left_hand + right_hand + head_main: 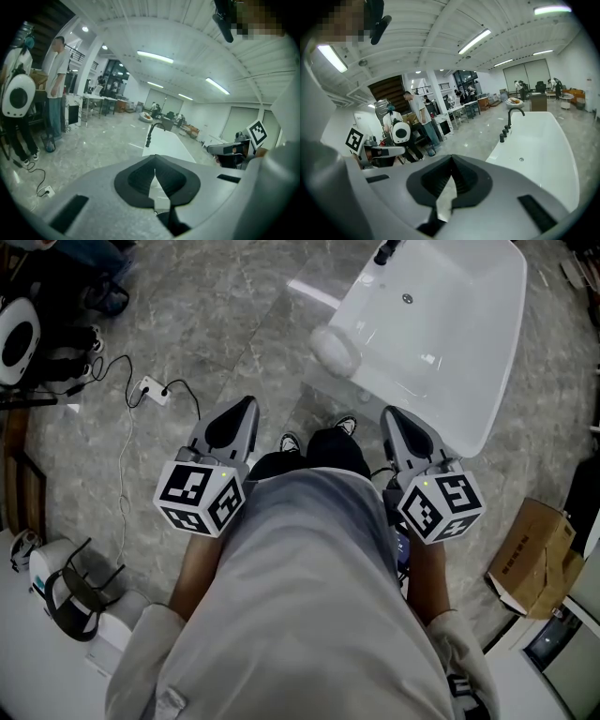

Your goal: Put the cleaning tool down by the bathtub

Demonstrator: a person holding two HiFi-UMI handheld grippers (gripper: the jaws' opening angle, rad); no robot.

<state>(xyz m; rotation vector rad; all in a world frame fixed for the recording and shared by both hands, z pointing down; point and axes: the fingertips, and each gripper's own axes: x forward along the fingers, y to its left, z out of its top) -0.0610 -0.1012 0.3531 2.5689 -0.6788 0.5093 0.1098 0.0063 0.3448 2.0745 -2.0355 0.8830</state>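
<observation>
Veined grey floor [225, 324], glossy white bathtub [455, 343], left tongs [247, 405] and right tongs [391, 413] closed

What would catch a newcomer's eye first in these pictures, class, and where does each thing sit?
The white bathtub fills the head view's upper right, standing on a grey marble floor. Nearer the camera, the left gripper and right gripper point forward side by side, both shut and empty. A cardboard box lies at the lower right.
</observation>
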